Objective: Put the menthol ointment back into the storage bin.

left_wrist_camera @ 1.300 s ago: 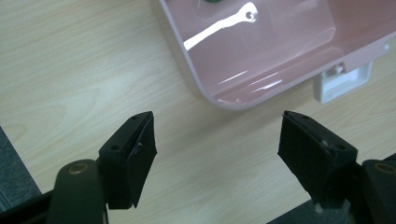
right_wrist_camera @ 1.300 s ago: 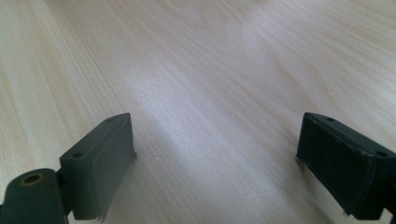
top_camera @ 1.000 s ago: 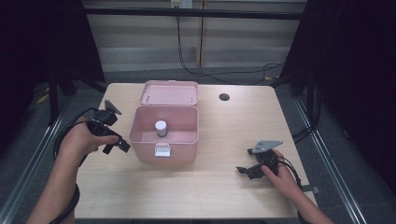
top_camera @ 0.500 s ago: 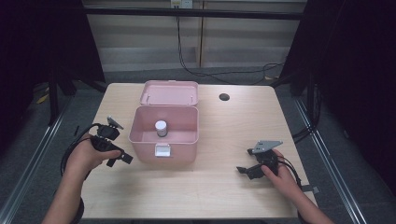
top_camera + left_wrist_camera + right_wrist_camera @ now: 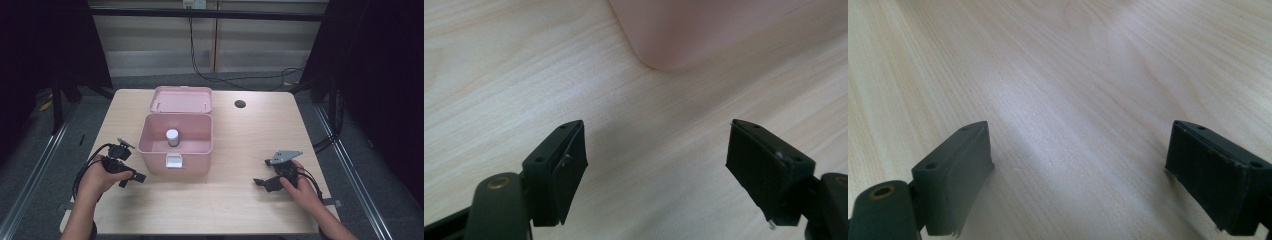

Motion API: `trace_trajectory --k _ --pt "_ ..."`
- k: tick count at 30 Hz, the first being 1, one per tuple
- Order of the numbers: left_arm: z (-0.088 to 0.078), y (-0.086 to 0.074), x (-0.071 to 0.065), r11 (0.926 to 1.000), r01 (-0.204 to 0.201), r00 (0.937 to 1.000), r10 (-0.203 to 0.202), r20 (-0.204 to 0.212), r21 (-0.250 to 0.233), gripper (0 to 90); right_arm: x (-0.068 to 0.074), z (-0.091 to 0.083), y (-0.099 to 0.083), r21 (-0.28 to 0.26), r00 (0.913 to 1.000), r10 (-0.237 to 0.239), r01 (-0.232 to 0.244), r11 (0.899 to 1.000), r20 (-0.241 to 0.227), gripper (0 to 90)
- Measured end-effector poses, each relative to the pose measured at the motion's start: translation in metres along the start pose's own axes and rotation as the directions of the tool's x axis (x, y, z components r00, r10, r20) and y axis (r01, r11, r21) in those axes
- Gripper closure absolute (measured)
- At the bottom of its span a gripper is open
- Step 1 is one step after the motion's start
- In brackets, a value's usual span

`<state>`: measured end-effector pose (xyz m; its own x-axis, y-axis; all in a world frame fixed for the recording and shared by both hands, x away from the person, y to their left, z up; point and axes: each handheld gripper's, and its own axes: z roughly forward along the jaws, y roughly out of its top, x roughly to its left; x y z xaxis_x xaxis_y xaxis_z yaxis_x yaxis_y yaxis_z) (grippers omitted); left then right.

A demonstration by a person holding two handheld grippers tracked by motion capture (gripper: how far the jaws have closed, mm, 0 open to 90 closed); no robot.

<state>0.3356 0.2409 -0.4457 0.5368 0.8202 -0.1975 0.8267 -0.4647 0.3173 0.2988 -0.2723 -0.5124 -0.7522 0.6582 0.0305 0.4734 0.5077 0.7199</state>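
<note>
a box (image 5: 175, 150) is sitting on the table (image 5: 235, 205), left of its middle, with its lid (image 5: 181, 99) lying open behind it toward the far edge; a small jar (image 5: 172, 137) is standing inside the box; a hole (image 5: 240, 104) is lying in the tabletop to the right of the lid; the left gripper (image 5: 131, 170) is resting just left of the box, near its front corner (image 5: 669, 55); the right gripper (image 5: 265, 175) is lying well apart, right of the box near the table's front

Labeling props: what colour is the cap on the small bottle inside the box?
White cap, clearest in the high view.
</note>
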Motion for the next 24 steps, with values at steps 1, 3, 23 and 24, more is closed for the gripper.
trace_trajectory --k 1,3,23,24 --pt "0.003 -0.002 0.000 1.0000 -0.004 1.0000 0.004 0.004 -0.007 23.8 0.000 0.000 0.000 0.000 1.0000 0.000 0.000 1.000 0.000 10.4" --pt "0.010 -0.005 -0.001 1.0000 -0.004 1.0000 0.004 0.008 -0.008 23.8 0.000 0.000 0.000 0.000 1.0000 0.000 0.000 1.000 0.000 10.5" --pt "0.040 -0.023 -0.010 0.9678 -0.178 0.9804 0.158 -0.117 -0.178 13.8 0.000 0.000 0.000 0.000 1.0000 0.000 0.000 1.000 0.000 10.4" --pt "0.041 -0.024 -0.010 0.9654 -0.183 0.9798 0.164 -0.114 -0.185 10.9 0.000 0.000 0.000 0.000 1.0000 -0.001 0.001 1.000 0.000 10.4"
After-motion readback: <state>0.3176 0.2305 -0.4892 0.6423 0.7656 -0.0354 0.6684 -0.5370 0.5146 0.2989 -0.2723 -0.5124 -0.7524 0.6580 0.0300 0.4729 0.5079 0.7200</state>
